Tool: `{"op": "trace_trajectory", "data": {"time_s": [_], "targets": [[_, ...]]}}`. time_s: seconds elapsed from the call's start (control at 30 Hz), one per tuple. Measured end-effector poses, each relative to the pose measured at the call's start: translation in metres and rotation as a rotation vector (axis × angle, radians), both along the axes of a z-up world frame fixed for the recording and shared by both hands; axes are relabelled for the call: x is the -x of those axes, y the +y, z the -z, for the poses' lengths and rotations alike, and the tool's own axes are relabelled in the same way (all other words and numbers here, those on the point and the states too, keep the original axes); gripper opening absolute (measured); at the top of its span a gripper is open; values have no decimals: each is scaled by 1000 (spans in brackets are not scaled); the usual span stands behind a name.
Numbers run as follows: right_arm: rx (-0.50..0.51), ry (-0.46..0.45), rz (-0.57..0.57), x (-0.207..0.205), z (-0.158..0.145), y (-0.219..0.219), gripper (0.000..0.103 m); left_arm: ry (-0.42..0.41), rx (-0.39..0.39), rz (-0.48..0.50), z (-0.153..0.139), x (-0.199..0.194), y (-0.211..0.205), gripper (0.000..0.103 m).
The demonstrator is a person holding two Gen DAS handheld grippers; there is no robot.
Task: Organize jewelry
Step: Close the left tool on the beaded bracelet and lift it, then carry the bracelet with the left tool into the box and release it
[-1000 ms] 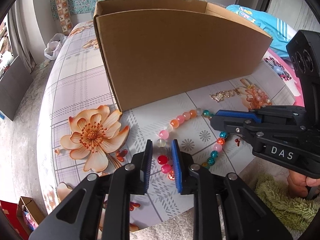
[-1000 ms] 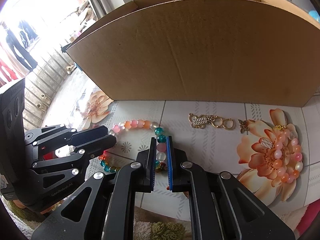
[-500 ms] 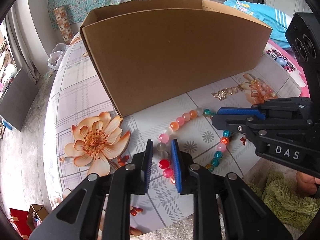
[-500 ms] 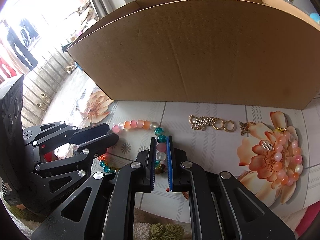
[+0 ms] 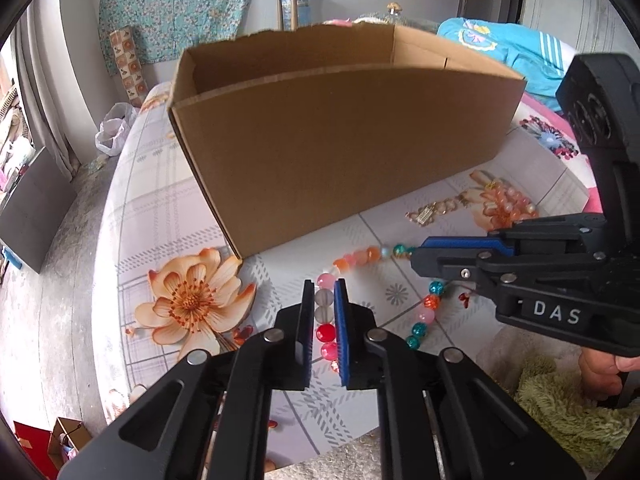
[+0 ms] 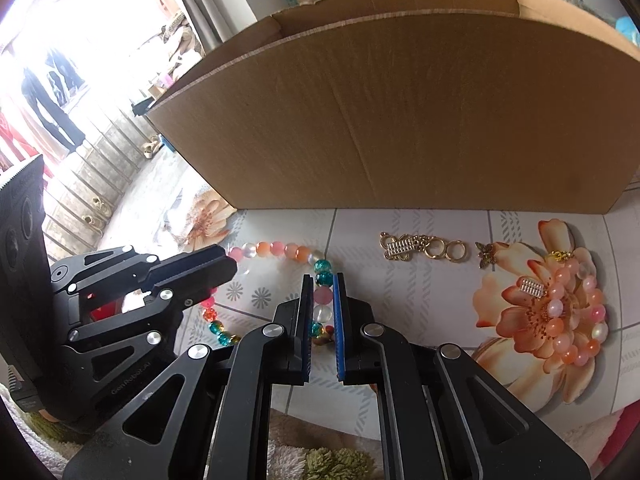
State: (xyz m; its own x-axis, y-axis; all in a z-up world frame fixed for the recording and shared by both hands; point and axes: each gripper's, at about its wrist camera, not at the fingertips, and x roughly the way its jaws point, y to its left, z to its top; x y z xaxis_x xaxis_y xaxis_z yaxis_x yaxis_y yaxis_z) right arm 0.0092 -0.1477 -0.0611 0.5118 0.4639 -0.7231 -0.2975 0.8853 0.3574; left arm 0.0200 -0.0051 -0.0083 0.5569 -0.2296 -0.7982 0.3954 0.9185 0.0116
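Two grippers on one multicolour bead necklace point(image 5: 352, 258) lying before the cardboard box point(image 5: 344, 152), left gripper point(image 5: 324, 300) just closing onto grey beads, right gripper point(image 6: 323, 294) clamped on pink bead, gold charm point(image 6: 400, 246) nearer the box.

— What is covering the table?

— A checked tablecloth point(image 5: 160, 216) is lying over it, and a large printed orange flower point(image 5: 192, 300) is showing near the front edge.

— And behind?

— A teal floral cloth point(image 5: 176, 4) is hanging on the far wall. A tall patterned carton point(image 5: 128, 64) is standing below it, and a wooden frame point(image 5: 287, 4) is rising beside it.

— On the floor?

— A white plastic bag point(image 5: 114, 128) is slumping near the table's far corner. A red box point(image 5: 34, 448) is sitting just beside a small brown carton point(image 5: 66, 436).

— Anything soft?

— A blue garment point(image 5: 516, 48) is lying at the back right, and a green shaggy cloth point(image 5: 560, 412) is bunching at the near edge.
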Motion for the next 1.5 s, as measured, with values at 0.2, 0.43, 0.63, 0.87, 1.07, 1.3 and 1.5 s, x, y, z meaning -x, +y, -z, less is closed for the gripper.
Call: {"op": "trace_trajectory", "data": {"time_s": [0.2, 0.43, 0.63, 0.87, 1.07, 1.3, 1.5], "targets": [[-26, -58, 4, 11, -21, -7, 7, -71, 59, 18, -35, 10, 4, 9], [-48, -175, 18, 25, -65, -17, 7, -171, 143, 83, -86, 18, 6, 9], [-62, -294, 13, 31, -111, -24, 7, -268, 206, 152, -134, 17, 5, 9], [-49, -367, -3, -9, -146, -42, 7, -381, 228, 196, -175, -20, -10, 9], [-17, -262, -37, -75, -142, -51, 7, -251, 229, 190, -158, -87, -19, 9], [30, 22, -125, -131, -90, -43, 7, -12, 156, 158, -101, -133, -22, 9], [102, 203, -218, -140, -61, -19, 7, 137, 85, 141, -69, -150, -23, 9]]}}
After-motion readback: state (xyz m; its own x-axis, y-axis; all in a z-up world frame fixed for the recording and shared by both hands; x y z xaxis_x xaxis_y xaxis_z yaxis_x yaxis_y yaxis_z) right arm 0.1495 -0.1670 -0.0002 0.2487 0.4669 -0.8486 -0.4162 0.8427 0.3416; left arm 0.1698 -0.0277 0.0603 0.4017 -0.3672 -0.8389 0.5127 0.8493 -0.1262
